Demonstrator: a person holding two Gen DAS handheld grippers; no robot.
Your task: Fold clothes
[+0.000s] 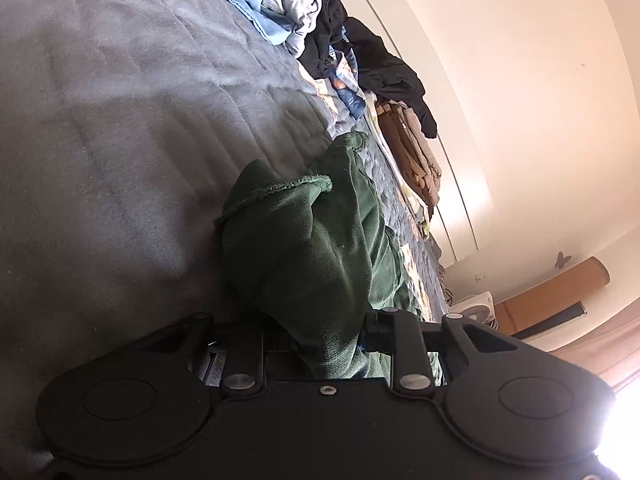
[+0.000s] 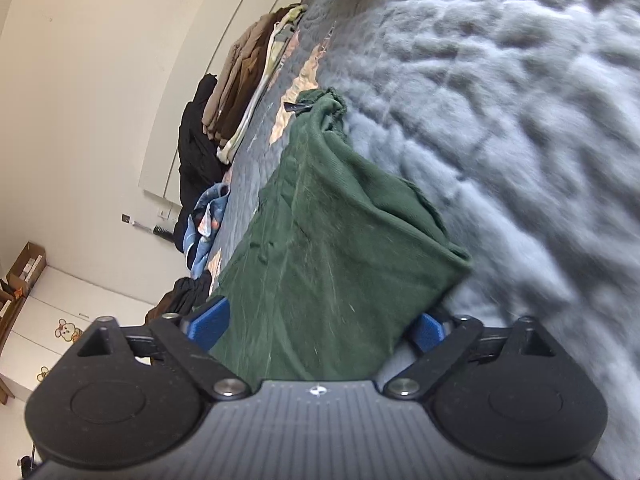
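A dark green garment (image 1: 320, 232) lies bunched on the bed, its hemmed edge curling up in front of my left gripper (image 1: 320, 338). That gripper is shut on a fold of the green cloth, which hides its fingertips. In the right wrist view the same green garment (image 2: 332, 240) stretches away flat across the grey quilt (image 2: 500, 100). My right gripper (image 2: 320, 326) stands open and wide at the garment's near end. Its blue pads (image 2: 208, 322) sit on either side of the cloth without pressing on it.
A large dark grey cloth with white print (image 1: 100, 100) covers the bed to the left. Along the wall are a heap of blue, grey and black clothes (image 1: 288, 8), a folded brown stack (image 2: 240, 76) and a black garment (image 2: 196, 152). A small fan (image 1: 476, 308) stands beyond the bed.
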